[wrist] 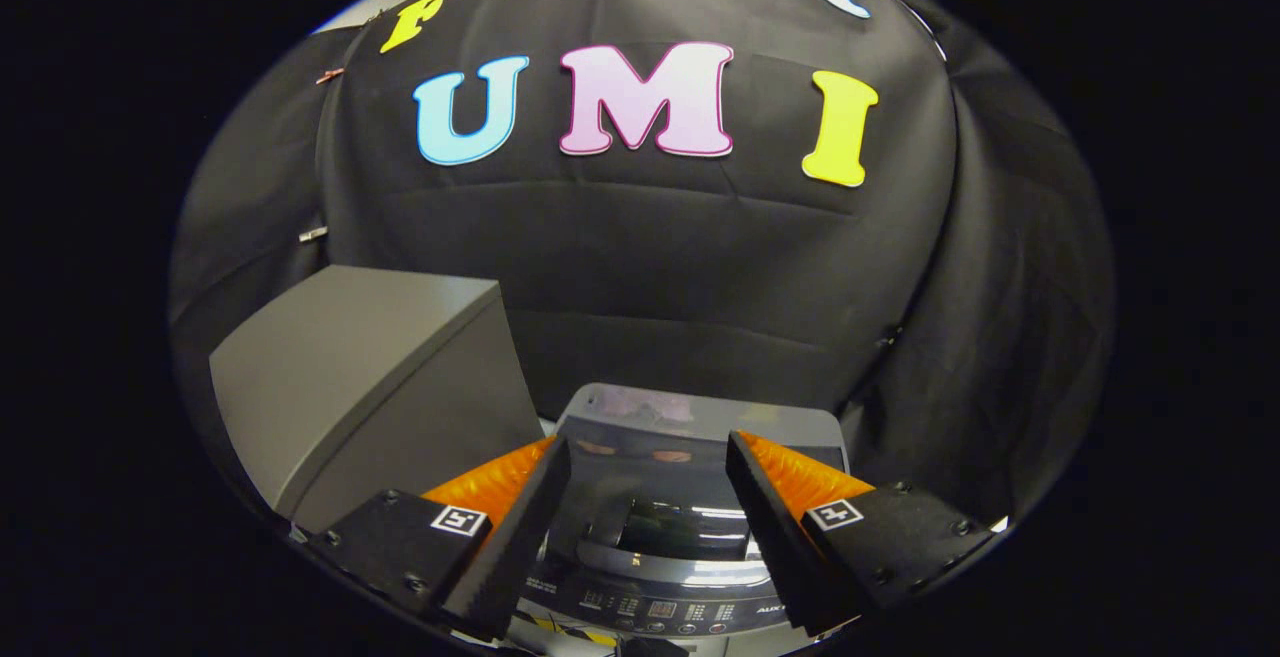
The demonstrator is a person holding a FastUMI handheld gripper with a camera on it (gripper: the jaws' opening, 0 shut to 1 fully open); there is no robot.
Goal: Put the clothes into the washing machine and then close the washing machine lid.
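A small grey top-loading washing machine stands below me, its control panel nearest to me. Its glossy lid stands raised at the back, just beyond my fingertips. The dark drum opening lies between my fingers and below them; I cannot make out what is inside. My gripper hangs above the machine, open, with nothing between its fingers.
A large grey box with a sloping top stands close to the left of the washer, beside my left finger. Black cloth walls close the booth behind and to the right.
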